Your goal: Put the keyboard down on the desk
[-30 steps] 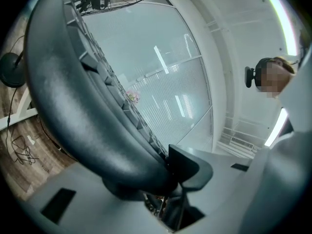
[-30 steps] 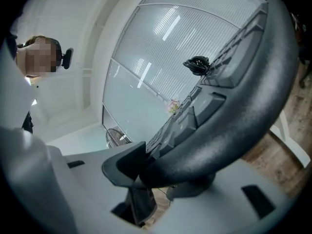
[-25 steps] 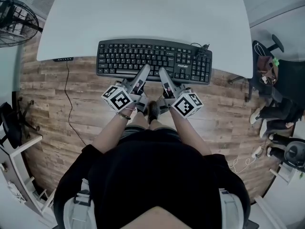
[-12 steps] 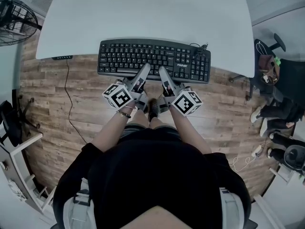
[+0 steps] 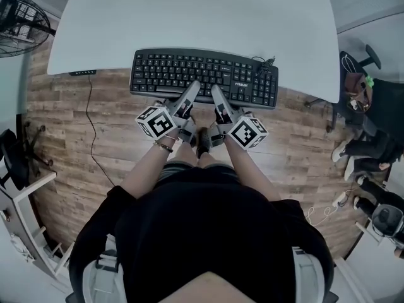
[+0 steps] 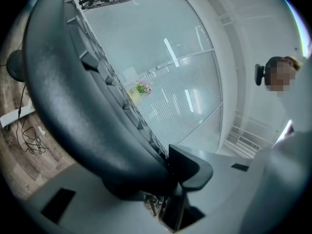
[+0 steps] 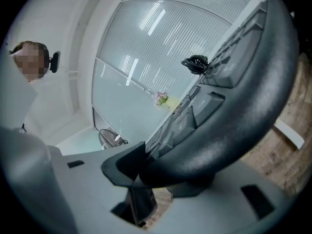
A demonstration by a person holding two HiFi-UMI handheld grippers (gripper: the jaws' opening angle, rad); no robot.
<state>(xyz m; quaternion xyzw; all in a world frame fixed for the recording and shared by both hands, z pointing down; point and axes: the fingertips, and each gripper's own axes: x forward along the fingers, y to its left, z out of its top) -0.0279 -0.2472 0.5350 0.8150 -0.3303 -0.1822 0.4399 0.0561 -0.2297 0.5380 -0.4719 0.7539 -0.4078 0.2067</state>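
Item: black full-size keyboard (image 5: 204, 76), carried by its near long edge. Location: far half lies over the front edge of the white desk (image 5: 189, 14), near half hangs out over the wood-plank floor (image 5: 69, 144). Long axis runs left to right, parallel to the desk's front edge and square across both tools. Left gripper (image 5: 194, 88) clamps the near edge just left of centre, jaws part-closed above and below the rounded rim. Right gripper (image 5: 216, 91) clamps the same edge just beside it in the same way, neither nearer than the other. The desk lies straight ahead of both tools, so the set-down looks like a forward-and-down move. A coiled cable (image 5: 265, 63) sits at the keyboard's far right corner. Not legible: whether the far edge already touches the desk or floats above it. The underside and lower jaws are hidden from the head view, and the desk's far edge is cut off at the top.
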